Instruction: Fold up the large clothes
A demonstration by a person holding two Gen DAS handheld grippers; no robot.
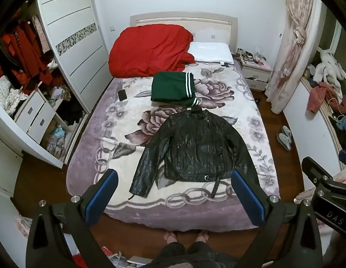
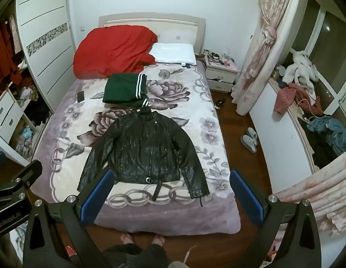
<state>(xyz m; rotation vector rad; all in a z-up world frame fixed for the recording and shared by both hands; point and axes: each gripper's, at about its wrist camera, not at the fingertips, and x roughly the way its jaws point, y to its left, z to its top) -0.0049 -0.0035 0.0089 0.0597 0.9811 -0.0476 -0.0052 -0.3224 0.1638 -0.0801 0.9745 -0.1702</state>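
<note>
Bed (image 1: 128, 203) fills mid-frame, black jacket (image 1: 195, 147) spread flat; open wardrobe (image 1: 27, 89) at left; left gripper (image 1: 173, 192) and right gripper (image 2: 171, 192) jaws apart, empty.

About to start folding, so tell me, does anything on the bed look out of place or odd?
A dark phone lies on the blanket, left of the folded green garment. The black leather jacket's belt strap hangs loose below the hem. Nothing looks spilled or damaged.

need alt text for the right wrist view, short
A black leather jacket lies spread flat, sleeves out, on a floral bed, with a folded green garment beyond it. The open right gripper hovers above the bed's foot, holding nothing.
</note>
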